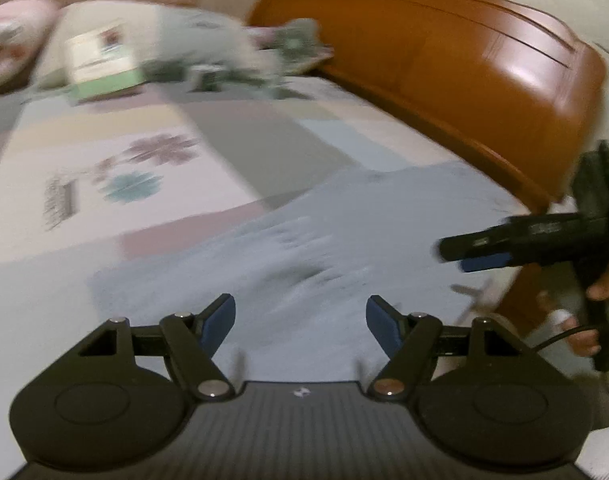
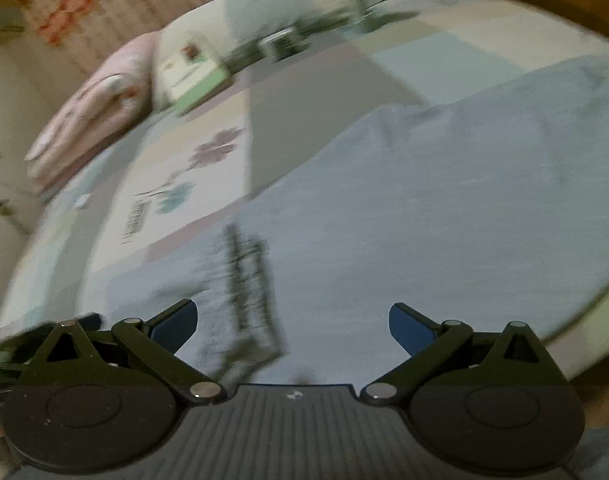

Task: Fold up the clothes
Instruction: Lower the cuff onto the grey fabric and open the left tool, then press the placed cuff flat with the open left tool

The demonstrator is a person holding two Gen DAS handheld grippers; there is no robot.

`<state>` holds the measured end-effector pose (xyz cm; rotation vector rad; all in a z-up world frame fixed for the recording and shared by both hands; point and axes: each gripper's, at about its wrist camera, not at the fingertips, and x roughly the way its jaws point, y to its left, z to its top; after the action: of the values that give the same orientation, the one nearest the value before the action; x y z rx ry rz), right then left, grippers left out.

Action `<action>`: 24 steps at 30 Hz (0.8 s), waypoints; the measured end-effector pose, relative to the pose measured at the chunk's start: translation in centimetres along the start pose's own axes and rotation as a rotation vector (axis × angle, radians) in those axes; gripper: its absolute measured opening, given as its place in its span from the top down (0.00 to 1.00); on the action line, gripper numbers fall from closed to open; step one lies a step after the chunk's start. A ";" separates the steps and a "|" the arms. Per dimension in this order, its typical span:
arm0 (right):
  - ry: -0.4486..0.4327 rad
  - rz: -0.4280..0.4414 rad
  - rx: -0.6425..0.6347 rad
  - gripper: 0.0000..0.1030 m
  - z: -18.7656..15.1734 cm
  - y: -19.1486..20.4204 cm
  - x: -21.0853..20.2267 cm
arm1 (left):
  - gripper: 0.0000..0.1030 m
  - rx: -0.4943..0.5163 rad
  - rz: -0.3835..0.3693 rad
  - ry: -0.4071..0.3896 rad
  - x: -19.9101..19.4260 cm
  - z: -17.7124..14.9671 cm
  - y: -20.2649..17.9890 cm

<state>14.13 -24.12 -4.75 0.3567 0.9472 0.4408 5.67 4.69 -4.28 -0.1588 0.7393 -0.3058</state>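
While both views are smeared by blur, the main things can still be made out:
Garment: a pale blue-grey garment (image 1: 344,248) lies spread flat on the bed (image 1: 240,140), over its near part and reaching toward the side by the wooden board; a dark printed mark on the cloth (image 2: 248,292) shows in the right wrist view, too blurred to read
Left gripper: the left gripper (image 1: 300,320) hangs over the near part of the garment with its blue-padded fingers (image 1: 220,320) spread apart and nothing between them
Right gripper: the right gripper (image 2: 292,328) also stands spread wide over the cloth, nothing pinched; seen from the left wrist it sits toward the board side of the bed, held in a person's hand (image 1: 600,288)
Bed cover: patchwork of pale squares with flower prints (image 1: 152,160)
Far end: pillows and bunched bedding (image 1: 152,48) at the far edge, a pink one (image 2: 92,116) in the far corner
Board: an orange-brown wooden bed board (image 1: 444,64) along one side
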 end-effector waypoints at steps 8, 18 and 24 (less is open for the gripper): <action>0.085 0.281 -0.002 0.00 1.0 3.5 2.4 | 0.30 -0.079 0.021 0.084 -0.4 -3.5 2.6; 0.204 0.388 0.003 0.00 -0.5 3.3 6.8 | 0.28 -0.121 -0.026 -0.069 1.1 1.7 4.8; 0.189 0.419 0.006 0.00 -2.2 2.6 6.2 | 0.28 -0.143 0.090 -0.017 6.8 1.2 6.6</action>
<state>14.91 -18.54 -8.98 0.5286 1.0587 0.8662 12.69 8.72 -9.38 -0.2620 0.7498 -0.1659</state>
